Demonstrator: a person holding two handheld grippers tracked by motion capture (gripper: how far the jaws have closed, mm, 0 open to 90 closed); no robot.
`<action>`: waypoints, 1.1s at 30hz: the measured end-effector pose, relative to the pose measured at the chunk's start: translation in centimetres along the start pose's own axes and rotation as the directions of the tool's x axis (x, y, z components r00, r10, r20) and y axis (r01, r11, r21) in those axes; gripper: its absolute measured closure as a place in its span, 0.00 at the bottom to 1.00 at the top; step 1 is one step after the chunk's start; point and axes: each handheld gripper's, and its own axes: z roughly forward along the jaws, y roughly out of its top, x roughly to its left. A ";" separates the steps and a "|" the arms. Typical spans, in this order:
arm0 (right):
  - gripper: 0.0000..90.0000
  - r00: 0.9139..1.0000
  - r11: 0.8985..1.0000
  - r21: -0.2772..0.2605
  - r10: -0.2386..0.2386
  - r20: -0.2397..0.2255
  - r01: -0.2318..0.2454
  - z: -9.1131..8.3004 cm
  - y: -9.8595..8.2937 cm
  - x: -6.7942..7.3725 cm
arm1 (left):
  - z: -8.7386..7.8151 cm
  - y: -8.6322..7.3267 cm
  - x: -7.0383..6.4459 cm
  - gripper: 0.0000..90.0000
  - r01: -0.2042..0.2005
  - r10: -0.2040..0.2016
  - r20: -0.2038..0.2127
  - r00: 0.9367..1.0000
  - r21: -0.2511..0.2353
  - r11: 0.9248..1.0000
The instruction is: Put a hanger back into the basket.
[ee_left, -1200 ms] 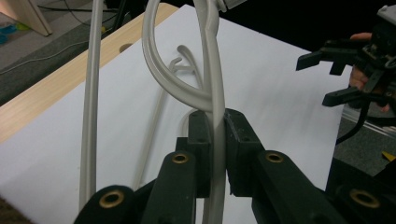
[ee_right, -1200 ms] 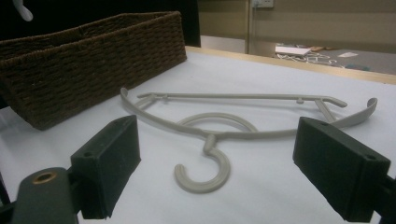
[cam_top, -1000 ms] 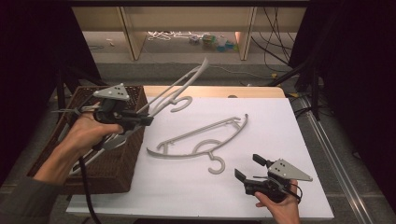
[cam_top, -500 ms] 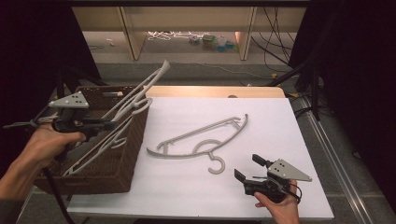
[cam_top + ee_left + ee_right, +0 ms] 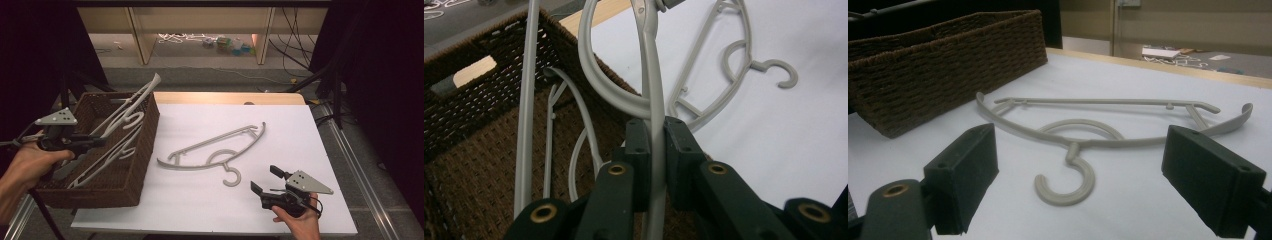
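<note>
Left hand-held gripper [image 5: 97, 142] is clamped tight on a grey hanger [image 5: 651, 95], jaws pinched on one thin bar of it, and it's holding that hanger over the brown wicker basket [image 5: 145, 150] at the left edge of the worktop [image 5: 210, 210]. The hanger's long end [image 5: 150, 86] pokes up past the basket's far rim, so it isn't really down inside. There looks to be at least one more hanger [image 5: 107, 160] already lying in there.

Stuff I'd worry about from here: let go at this angle and the hanger could just lean on the rim, or tip out onto the worktop. The curved hook could also snag the hangers underneath or catch in the weave, and then pulling back would drag the whole basket along. That grip on one skinny bar looks like it could let the thing swivel too.

Right hand-held gripper [image 5: 265, 181] sits wide open near the front right corner, nothing in it, pointed at the last hanger [image 5: 215, 150] lying flat mid-worktop with its hook [image 5: 1068, 185] toward it. Flat plastic on a smooth sheet is a pain — the jaws could just shove it around instead of getting hold.
</note>
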 end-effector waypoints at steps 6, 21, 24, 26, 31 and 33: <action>0.17 1.000 1.000 -0.007 0.006 -0.007 -0.006 0.1 -0.1 0.0 | -0.2 -1.3 0.9 0.91 -0.003 0.004 -0.018 1.000 0.023 1.000; 0.17 1.000 1.000 -0.003 0.008 -0.009 -0.008 0.2 -0.1 0.0 | -0.2 -4.0 3.0 0.91 -0.043 0.048 -0.044 0.998 0.107 0.993; 0.17 1.000 1.000 0.002 0.003 -0.009 -0.003 0.2 -0.1 0.0 | -0.1 -4.5 3.3 0.91 -0.034 0.039 -0.046 0.998 0.115 0.993; 0.17 1.000 1.000 0.012 -0.005 0.000 0.005 0.2 -0.1 0.0 | 0.1 -4.8 3.5 0.91 -0.037 0.043 -0.043 0.998 0.128 0.991; 0.17 1.000 1.000 0.006 0.007 -0.012 -0.007 0.4 -0.2 0.1 | 1.0 -5.0 3.4 0.91 -0.026 0.032 -0.042 0.999 0.145 0.989; 0.17 1.000 1.000 0.015 0.005 -0.006 -0.004 0.3 -0.2 0.0 | 1.3 -5.1 3.4 0.91 -0.031 0.038 -0.040 0.998 0.161 0.986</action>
